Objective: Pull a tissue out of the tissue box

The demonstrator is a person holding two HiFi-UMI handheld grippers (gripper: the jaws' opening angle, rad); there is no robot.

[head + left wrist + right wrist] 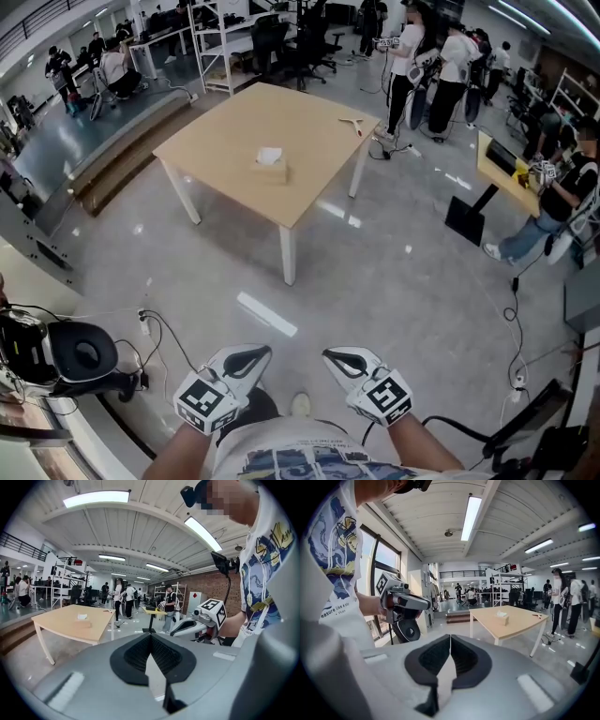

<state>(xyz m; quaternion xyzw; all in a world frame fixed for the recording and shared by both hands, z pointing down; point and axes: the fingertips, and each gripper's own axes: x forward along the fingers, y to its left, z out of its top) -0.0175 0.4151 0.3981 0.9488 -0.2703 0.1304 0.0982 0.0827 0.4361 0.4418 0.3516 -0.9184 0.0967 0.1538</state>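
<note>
Head view, hands: both forearms are held low and close to the body. The left gripper and right gripper sit side by side over the grey floor, pointing ahead.
Head view, task's thing: the tissue box lies near the middle of the counter, well apart from both grippers. Its long side runs roughly across the picture, and a white tissue stands out of its top.
Head view, surroundings: a small tool lies near the counter's far right edge. People stand beyond it. Open floor lies between the grippers and the counter.
Left gripper view: the jaws are clenched tip to tip with nothing between them. The tissue box is far off to the left.
Right gripper view: the jaws are pressed together and empty. The tissue box sits on the counter, ahead and to the right.
</note>
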